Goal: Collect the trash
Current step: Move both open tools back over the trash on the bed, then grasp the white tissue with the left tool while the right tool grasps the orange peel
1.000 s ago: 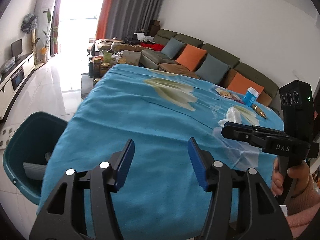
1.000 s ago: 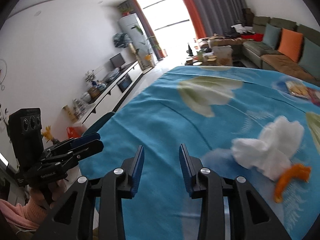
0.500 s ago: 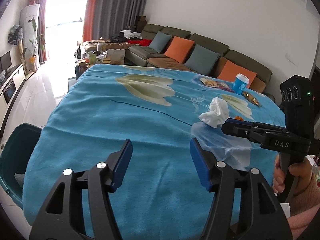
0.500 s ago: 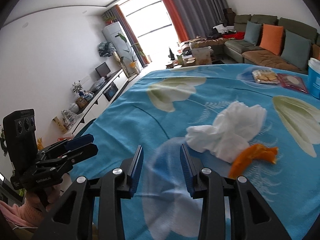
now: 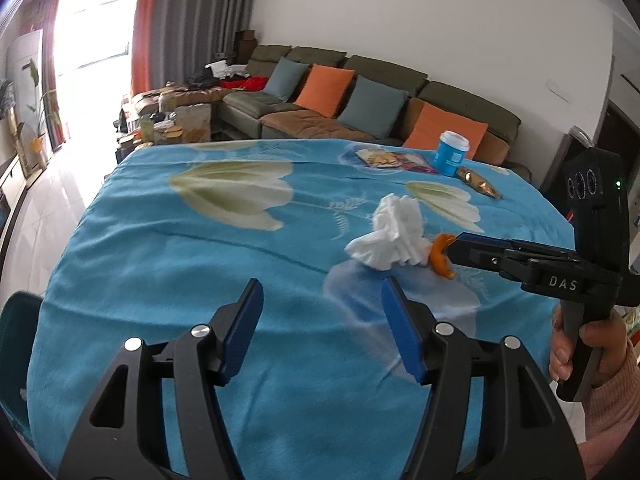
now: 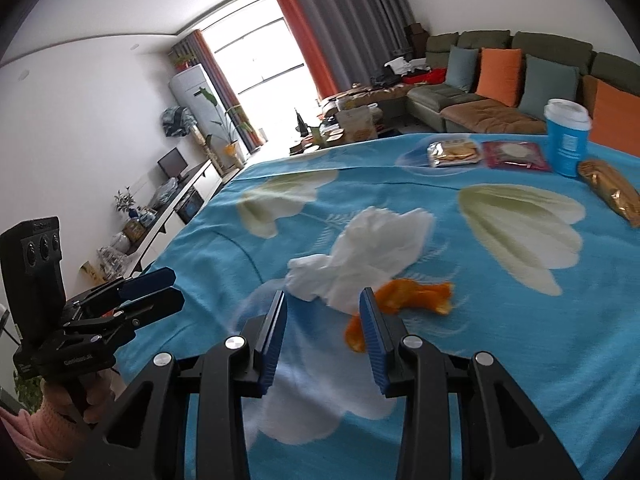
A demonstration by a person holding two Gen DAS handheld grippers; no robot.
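Approach step: both grippers close in on the crumpled tissue (image 6: 360, 256) and orange peel (image 6: 416, 296) lying mid-table on the blue cloth (image 5: 160, 264); right gripper (image 6: 323, 320) parted and empty, tissue just beyond its tips; left gripper (image 5: 322, 316) wider, empty. Next comes straddling the tissue and clamping; the green bin (image 5: 16, 320) is cut off at left.
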